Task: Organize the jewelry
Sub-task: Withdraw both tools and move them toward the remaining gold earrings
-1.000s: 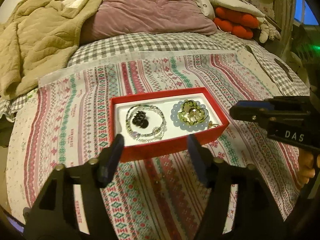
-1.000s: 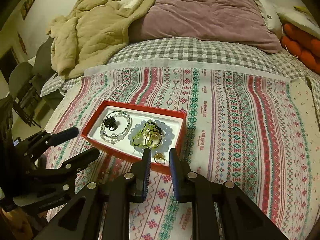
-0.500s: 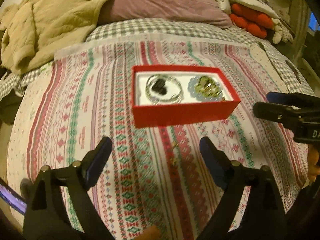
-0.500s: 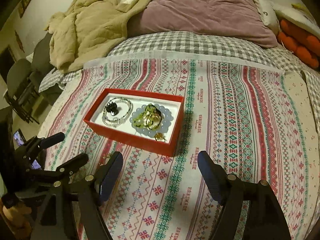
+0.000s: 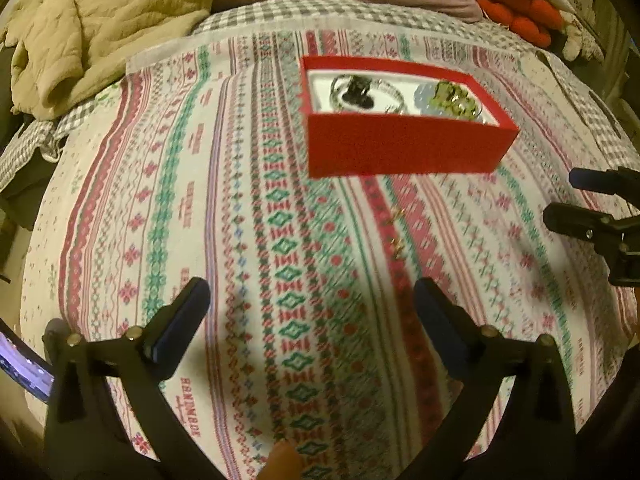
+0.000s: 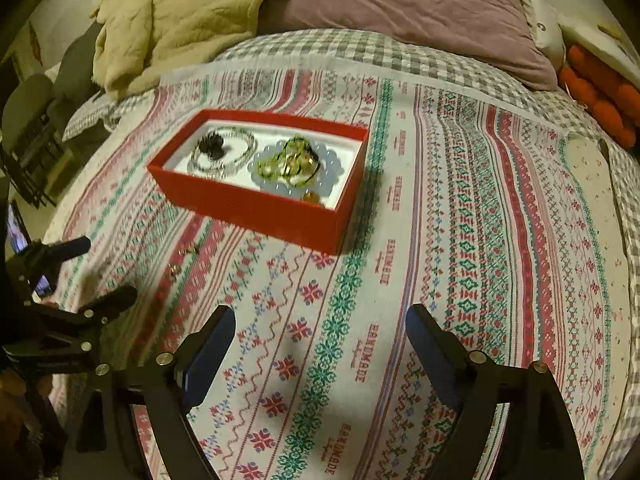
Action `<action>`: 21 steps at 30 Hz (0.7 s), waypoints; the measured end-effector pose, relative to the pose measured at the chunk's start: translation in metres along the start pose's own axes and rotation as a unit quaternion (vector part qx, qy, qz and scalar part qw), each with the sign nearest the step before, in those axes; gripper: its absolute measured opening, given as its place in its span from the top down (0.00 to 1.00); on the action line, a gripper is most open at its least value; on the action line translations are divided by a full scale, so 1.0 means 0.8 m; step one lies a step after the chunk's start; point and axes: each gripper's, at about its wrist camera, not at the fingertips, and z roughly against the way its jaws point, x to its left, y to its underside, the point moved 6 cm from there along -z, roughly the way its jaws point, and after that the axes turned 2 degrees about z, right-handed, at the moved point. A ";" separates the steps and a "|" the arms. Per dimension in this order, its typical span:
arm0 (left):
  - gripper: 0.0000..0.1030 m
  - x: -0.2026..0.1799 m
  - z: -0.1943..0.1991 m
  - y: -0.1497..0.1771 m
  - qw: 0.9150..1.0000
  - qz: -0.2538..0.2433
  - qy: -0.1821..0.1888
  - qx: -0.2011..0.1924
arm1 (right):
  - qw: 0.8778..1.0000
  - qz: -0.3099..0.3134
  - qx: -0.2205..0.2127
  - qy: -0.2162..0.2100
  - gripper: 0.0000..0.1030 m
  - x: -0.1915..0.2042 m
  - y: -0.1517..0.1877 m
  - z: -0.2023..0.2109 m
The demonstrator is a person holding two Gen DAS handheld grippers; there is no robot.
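A patterned striped cloth point(image 6: 440, 240) with red and green motifs covers the near part of the bed. Beyond the cloth lies a grey checked sheet point(image 6: 340, 50). Farther back from the cloth, a mauve pillow point(image 6: 420, 4) sits beside a crumpled beige blanket point(image 6: 180, 20) on its left. Orange-red cushions point(image 6: 600, 96) lie past the cloth's far right corner.

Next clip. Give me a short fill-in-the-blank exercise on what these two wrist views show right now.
1. The open rectangular cardboard jewelry box is ____ on the outside.
2. Both the left tongs and the right tongs stand ____, holding nothing.
3. Two small gold earrings lie on the patterned bedspread, ____ the box.
4. The black hair clip sits inside the clear beaded ____.

Missing words: red; open; outside; bracelet
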 end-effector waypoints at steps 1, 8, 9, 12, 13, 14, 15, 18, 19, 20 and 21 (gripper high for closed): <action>0.01 0.002 -0.002 0.003 1.000 0.000 -0.001 0.003 | 1.000 0.002 0.002 0.000 0.10 0.001 0.002 -0.002; 0.01 0.011 -0.014 0.014 1.000 -0.005 -0.014 0.014 | 0.999 0.024 0.023 -0.007 0.06 0.020 0.020 -0.024; 0.01 0.012 -0.016 0.015 1.000 -0.005 -0.015 0.016 | 0.999 0.029 0.026 -0.007 0.06 0.024 0.021 -0.027; 0.00 0.015 -0.021 0.015 1.000 -0.002 -0.017 0.023 | 0.999 0.040 0.034 -0.007 0.06 0.034 0.025 -0.036; 0.00 0.016 -0.022 0.014 1.000 0.000 -0.016 0.021 | 0.998 0.042 0.037 -0.007 0.06 0.037 0.026 -0.040; 0.00 0.017 -0.023 0.014 1.000 0.001 -0.016 0.020 | 0.998 0.045 0.042 -0.009 0.06 0.040 0.027 -0.044; 0.00 0.017 -0.023 0.013 1.000 0.003 -0.016 0.018 | 0.998 0.048 0.046 -0.009 0.06 0.043 0.027 -0.047; 0.00 0.011 -0.024 0.010 1.000 0.003 -0.008 0.015 | 0.997 0.049 0.051 -0.007 0.06 0.045 0.026 -0.055; 0.01 0.007 -0.024 0.009 1.000 0.001 -0.001 0.016 | 0.998 0.048 0.050 -0.005 0.06 0.044 0.025 -0.056; 0.01 0.004 -0.025 0.007 1.000 -0.001 0.004 0.018 | 0.998 0.045 0.050 -0.003 0.06 0.043 0.023 -0.057; 0.01 -0.001 -0.026 0.006 1.000 -0.002 0.011 0.020 | 0.998 0.043 0.049 -0.002 0.06 0.041 0.022 -0.058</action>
